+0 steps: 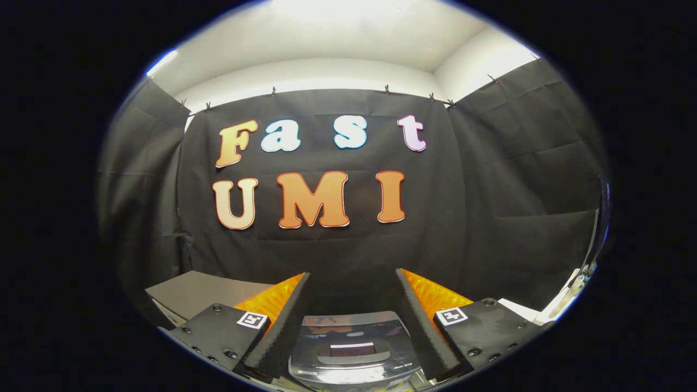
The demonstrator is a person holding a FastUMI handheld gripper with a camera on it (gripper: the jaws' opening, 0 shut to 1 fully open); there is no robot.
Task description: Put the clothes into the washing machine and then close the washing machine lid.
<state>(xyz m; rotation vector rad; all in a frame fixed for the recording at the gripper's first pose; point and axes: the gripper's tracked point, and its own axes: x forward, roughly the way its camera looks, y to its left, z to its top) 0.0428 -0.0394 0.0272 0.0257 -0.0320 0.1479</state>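
My gripper point(353, 283) is open, its two fingers spread wide with nothing between them. Below and between the fingers sits a small top-loading washing machine point(354, 354) with a dark glossy lid point(351, 335) that lies flat and reflects the wall. I am held above the machine, looking level toward the booth's back wall.
A grey tabletop point(201, 291) stretches to the left of the fingers. At the far right a pale surface point(517, 309) and a shiny curved edge point(582, 277) stand near the right finger. Black cloth walls close in behind and on both sides.
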